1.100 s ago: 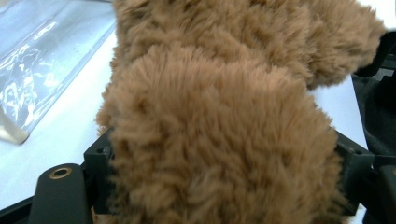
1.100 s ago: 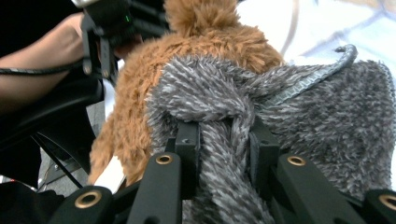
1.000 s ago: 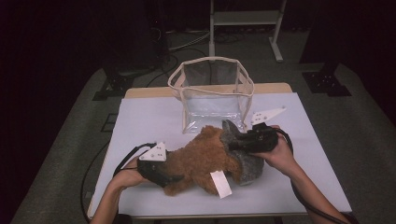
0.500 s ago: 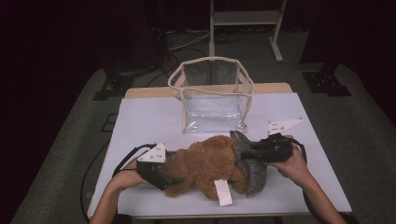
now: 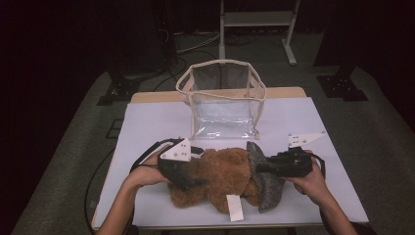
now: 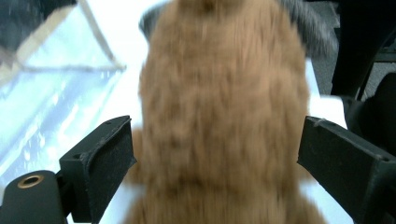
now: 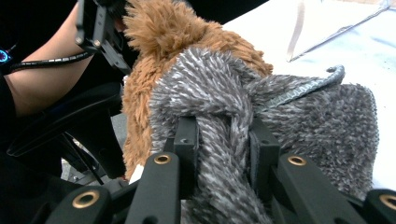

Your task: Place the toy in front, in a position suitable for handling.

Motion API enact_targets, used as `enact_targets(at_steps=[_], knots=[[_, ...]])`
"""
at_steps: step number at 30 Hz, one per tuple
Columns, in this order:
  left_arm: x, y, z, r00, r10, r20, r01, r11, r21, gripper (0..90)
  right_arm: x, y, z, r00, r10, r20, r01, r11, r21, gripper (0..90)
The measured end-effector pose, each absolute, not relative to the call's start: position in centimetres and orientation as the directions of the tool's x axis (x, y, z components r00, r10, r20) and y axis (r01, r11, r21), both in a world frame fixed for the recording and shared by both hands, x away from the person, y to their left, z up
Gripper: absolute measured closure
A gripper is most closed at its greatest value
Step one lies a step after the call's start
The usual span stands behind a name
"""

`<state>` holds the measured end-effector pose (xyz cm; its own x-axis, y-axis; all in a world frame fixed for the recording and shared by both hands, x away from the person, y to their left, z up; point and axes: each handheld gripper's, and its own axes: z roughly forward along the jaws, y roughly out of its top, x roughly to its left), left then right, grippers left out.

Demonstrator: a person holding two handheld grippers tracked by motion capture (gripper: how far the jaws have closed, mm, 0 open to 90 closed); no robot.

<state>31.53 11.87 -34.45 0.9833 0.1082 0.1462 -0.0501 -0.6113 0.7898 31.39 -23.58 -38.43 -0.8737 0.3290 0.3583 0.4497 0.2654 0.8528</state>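
- High view: a brown plush toy (image 5: 222, 176) lies across the near half of the bench (image 5: 147, 122), its white tag (image 5: 235, 206) pointing at the near edge and a clear bag (image 5: 222, 100) standing open just behind it. My left gripper (image 5: 188, 182) sits at the toy's left end, my right gripper (image 5: 262, 169) at its right end, on the grey fuzzy cloth (image 5: 264, 181) draped over that side.
- Left gripper view: my jaws have just been opening and now stand wide, the brown toy (image 6: 224, 116) between them but clear of both pads; nothing is held on this side. The picture is blurred, the bag's clear wall (image 6: 56, 93) off to the left.
- Right gripper view: my jaws are pinched narrow on a bunched fold of the grey cloth (image 7: 229, 140), the brown fur (image 7: 159, 70) rising behind it and the other gripper beyond.
- Step in hand, as I judge it: drawing the grey cloth off the toy, or shifting the toy by it. To do it well I should keep the right pinch firm and pull level and outward, not upward. The left jaws should come down and close on the brown body first, or the whole toy will drag along and could knock the bag.
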Motion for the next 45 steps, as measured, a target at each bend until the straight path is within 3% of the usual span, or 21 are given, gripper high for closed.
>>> enact_targets(at_steps=[9, 22, 26, 29, 38, 45], knots=[[31.9, 5.6, -34.2, 0.985, 0.053, 0.167, -0.088, -0.676, 0.732, 5.6, 31.3, -23.5, -38.6, -0.873, 0.339, 0.35, 0.447, 0.272, 0.852, 69.3], [32.4, 2.5, -35.4, 0.988, 0.021, 0.151, -0.086, -0.74, 0.667, 0.0, 31.6, -23.5, -38.9, -0.868, 0.346, 0.356, 0.458, 0.28, 0.844, 69.2], [31.7, 2.2, -35.6, 0.982, 0.011, 0.19, -0.117, -0.752, 0.649, 24.8, 31.7, -23.5, -39.4, -0.861, 0.356, 0.363, 0.47, 0.288, 0.834, 69.2], [31.7, 2.3, -35.0, 0.976, 0.021, 0.215, -0.129, -0.74, 0.66, 35.7, 32.0, -24.0, -39.3, -0.853, 0.347, 0.389, 0.486, 0.257, 0.836, 69.3], [32.2, -0.9, -32.3, 0.96, 0.011, 0.281, -0.198, -0.685, 0.701, 39.7, 31.2, -26.9, -35.2, -0.857, 0.413, 0.308, 0.432, 0.252, 0.866, 69.5], [33.3, -6.7, -33.2, 0.973, -0.063, 0.224, -0.211, -0.644, 0.735, 37.6, 29.3, -31.5, -32.5, -0.816, 0.532, 0.226, 0.43, 0.298, 0.852, 69.5]])
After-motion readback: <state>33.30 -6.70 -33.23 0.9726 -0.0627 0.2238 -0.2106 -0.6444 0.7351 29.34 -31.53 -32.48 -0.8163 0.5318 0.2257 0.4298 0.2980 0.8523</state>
